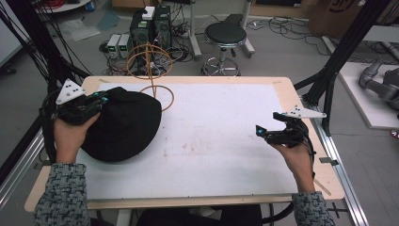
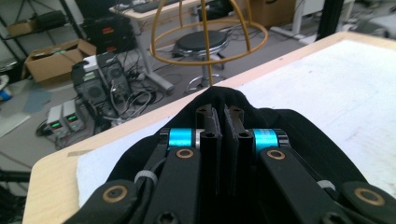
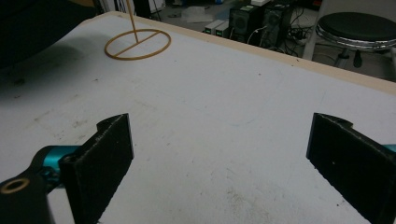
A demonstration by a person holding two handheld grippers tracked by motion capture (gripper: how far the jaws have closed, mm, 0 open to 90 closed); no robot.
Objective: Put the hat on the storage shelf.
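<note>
Black hat (image 1: 123,125) | left gripper (image 1: 102,99) jaws clenched on its edge | right gripper (image 1: 259,131) jaws released above table (image 1: 221,141)

A wooden table (image 1: 301,101) topped with a white mat (image 1: 221,141) holds a black hat (image 1: 124,127) and a wire stand (image 1: 162,96).

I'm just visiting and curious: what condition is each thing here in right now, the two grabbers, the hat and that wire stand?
Left gripper: shut on the black hat's edge.
Right gripper: open, holding nothing.
Black hat: lying on the table.
Wire stand: upright, bare, behind the hat.
</note>
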